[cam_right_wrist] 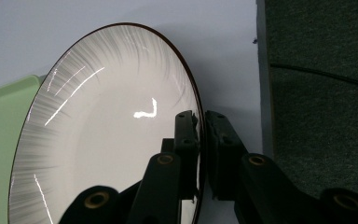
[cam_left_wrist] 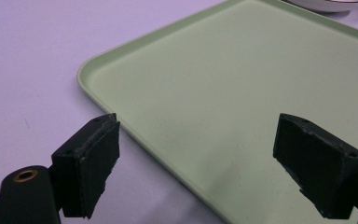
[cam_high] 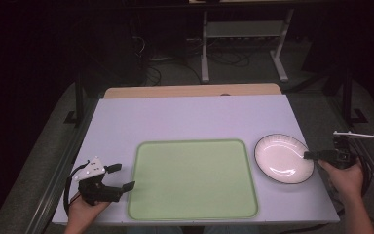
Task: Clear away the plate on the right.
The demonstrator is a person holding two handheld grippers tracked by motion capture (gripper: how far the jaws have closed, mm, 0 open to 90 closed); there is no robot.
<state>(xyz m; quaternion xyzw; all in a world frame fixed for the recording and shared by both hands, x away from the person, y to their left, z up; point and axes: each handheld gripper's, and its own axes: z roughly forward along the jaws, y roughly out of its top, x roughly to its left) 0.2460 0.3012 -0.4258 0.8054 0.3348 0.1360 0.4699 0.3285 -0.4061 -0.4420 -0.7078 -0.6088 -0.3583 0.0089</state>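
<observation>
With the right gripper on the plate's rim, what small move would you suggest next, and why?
Probably lift the white plate slightly and carry it toward the green tray: the right gripper is shut on its rim, the tray lies bare beside it.

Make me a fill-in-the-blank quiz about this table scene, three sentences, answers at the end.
1. The right gripper is shut on the rim of the ____.
2. The left gripper has its jaws ____ beside the tray.
3. The tray's colour is ____.

Answers: plate; open; green
</observation>
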